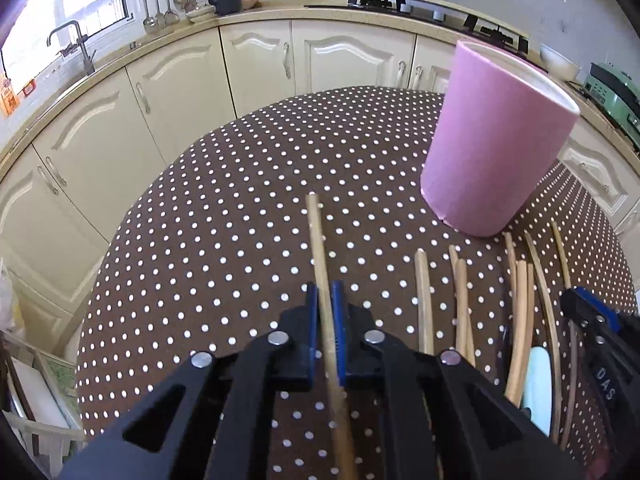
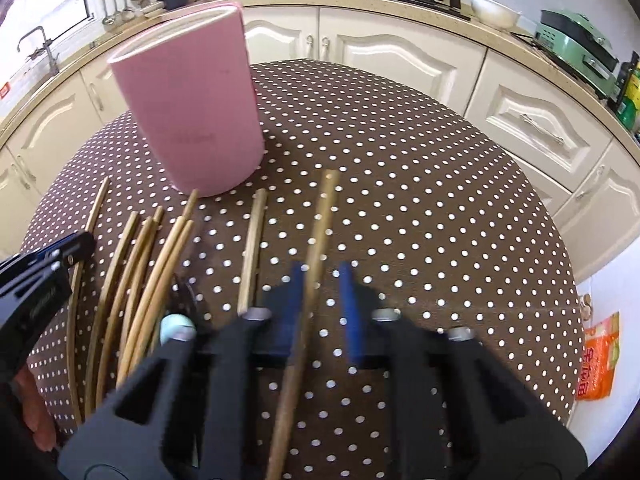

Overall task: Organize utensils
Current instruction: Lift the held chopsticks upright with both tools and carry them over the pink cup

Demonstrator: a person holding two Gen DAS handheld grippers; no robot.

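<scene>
One wooden chopstick [image 1: 320, 256] is clamped between the closed blue pads of the left gripper [image 1: 325, 300]. A second chopstick [image 2: 322, 224] is pinched by the right gripper [image 2: 322, 280]. Loose chopsticks [image 2: 132, 276] are spread between them, before the pink holder [image 1: 496, 140] on the dotted tablecloth [image 1: 240, 200].

Bright daylight floods in from the window [image 1: 60, 12] at upper left, blown out white; fisheye bends the edges; the right view shows motion blur.
</scene>
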